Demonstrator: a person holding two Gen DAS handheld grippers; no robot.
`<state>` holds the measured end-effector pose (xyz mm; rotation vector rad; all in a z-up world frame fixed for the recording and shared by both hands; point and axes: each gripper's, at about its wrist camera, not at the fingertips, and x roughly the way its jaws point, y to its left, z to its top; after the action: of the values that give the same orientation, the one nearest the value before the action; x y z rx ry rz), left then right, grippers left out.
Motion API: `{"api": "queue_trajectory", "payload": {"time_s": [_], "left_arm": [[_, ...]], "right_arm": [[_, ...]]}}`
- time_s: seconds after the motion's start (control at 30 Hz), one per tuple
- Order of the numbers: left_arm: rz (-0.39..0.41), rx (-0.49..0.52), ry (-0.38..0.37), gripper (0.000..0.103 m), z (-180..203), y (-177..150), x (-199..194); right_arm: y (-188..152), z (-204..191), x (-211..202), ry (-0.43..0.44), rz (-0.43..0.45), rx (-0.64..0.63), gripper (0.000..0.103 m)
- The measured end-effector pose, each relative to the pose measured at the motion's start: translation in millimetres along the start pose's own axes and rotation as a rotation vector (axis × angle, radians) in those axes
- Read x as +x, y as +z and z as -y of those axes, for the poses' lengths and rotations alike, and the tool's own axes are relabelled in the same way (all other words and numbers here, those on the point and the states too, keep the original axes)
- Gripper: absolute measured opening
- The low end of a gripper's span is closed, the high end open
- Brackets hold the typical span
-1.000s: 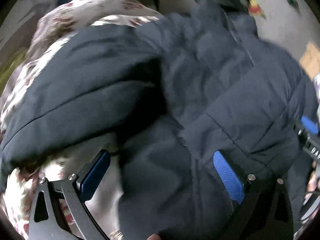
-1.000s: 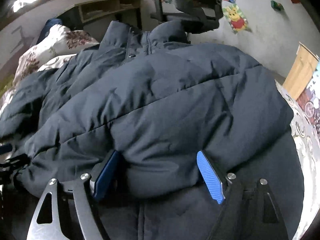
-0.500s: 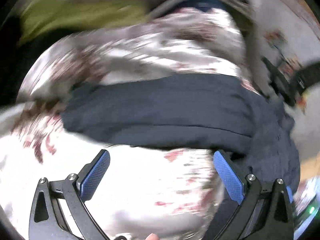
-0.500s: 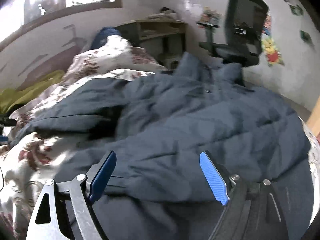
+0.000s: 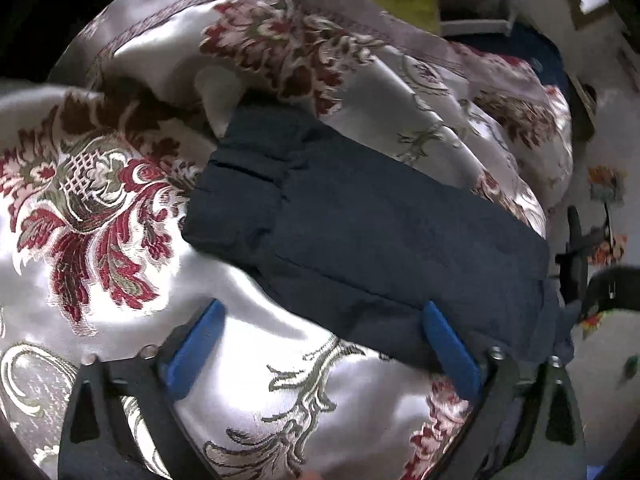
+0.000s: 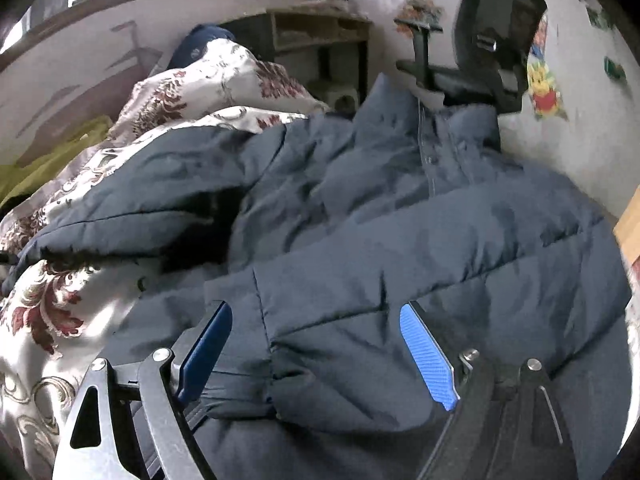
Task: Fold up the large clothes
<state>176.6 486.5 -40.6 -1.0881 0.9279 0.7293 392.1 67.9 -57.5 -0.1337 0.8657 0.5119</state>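
A dark navy puffer jacket (image 6: 400, 240) lies spread on a floral bedspread (image 6: 40, 312), collar toward the far wall. Its one sleeve (image 5: 360, 232) stretches flat across the bedspread (image 5: 100, 208), cuff (image 5: 240, 184) at the upper left. My left gripper (image 5: 322, 308) hovers over the sleeve's near edge, its jaws closing. The right pad is by the fabric, and neither pad presses on it. My right gripper (image 6: 316, 309) stands wide over the jacket's folded body, a puffy fold bulging between its fingers without being pinched.
A floral pillow (image 6: 224, 76) and a yellow-green cloth (image 6: 48, 140) lie at the head of the bed. Beyond the jacket's collar stand a black office chair (image 6: 500, 40) and a wooden shelf unit (image 6: 320, 32) against the wall.
My left gripper swept away from the jacket's body out to the sleeve, rolling as it went. My right gripper drew back a little and its jaws widened off the folded hem.
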Motion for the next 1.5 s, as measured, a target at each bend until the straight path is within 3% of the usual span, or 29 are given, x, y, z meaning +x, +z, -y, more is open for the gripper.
{"api": "queue_trajectory", "payload": {"time_s": [0.17,0.3,0.37,0.4,0.43,0.47,0.5,0.57,0.67,0.8,0.9,1.03,1.13,1.5], "left_arm": [[0.027,-0.074,-0.114,0.09,-11.4,9.2,-5.3],[0.043,-0.101,-0.118,0.089,-18.8,19.8,5.0],[0.068,-0.111,-0.081,0.062,-18.6,22.2,5.8],[0.079,-0.109,-0.078,0.055,-18.1,23.4,4.7],[0.08,-0.106,-0.094,0.041,-17.5,24.5,5.1],[0.082,-0.108,-0.117,0.032,-17.0,24.9,4.3],[0.101,-0.102,-0.137,0.03,-15.2,24.2,1.2],[0.171,-0.051,-0.154,0.021,-5.3,20.9,-10.6],[0.302,0.069,-0.2,0.018,17.6,9.3,-39.2],[0.497,0.342,-0.287,0.018,67.9,-22.8,-92.1],[0.559,0.514,-0.382,0.018,102.3,-52.4,-121.9],[0.521,0.709,-0.536,0.018,144.7,-94.3,-137.3],[0.48,0.795,-0.622,0.018,169.6,-125.3,-135.3],[0.241,1.04,-0.766,0.018,254.4,-221.3,-87.5]], "right_arm": [[-8.9,-3.4,9.2,0.0,-0.025,-0.003,0.085],[-12.4,-7.2,10.8,-0.01,-0.026,-0.019,0.086],[-12.8,-7.8,11.3,-0.013,-0.026,-0.021,0.087],[-12.7,-7.8,11.4,-0.013,-0.028,-0.021,0.087],[-12.8,-7.8,11.3,-0.014,-0.029,-0.023,0.087],[-12.8,-7.5,10.9,-0.014,-0.027,-0.022,0.087],[-13.0,-7.3,10.2,-0.012,-0.025,-0.021,0.087],[-13.4,-7.1,8.0,-0.009,-0.023,-0.014,0.087],[-13.8,-4.0,-4.2,0.003,-0.005,-0.003,0.087],[-12.7,0.5,-27.2,0.001,0.033,-0.008,0.087],[-12.7,9.2,-45.1,0.0,0.058,0.009,0.087],[-14.1,24.8,-69.2,-0.009,0.098,0.045,0.087],[-13.4,36.3,-86.7,-0.022,0.133,0.065,0.087],[-15.1,102.1,-140.2,-0.072,0.25,0.132,0.087]]}}
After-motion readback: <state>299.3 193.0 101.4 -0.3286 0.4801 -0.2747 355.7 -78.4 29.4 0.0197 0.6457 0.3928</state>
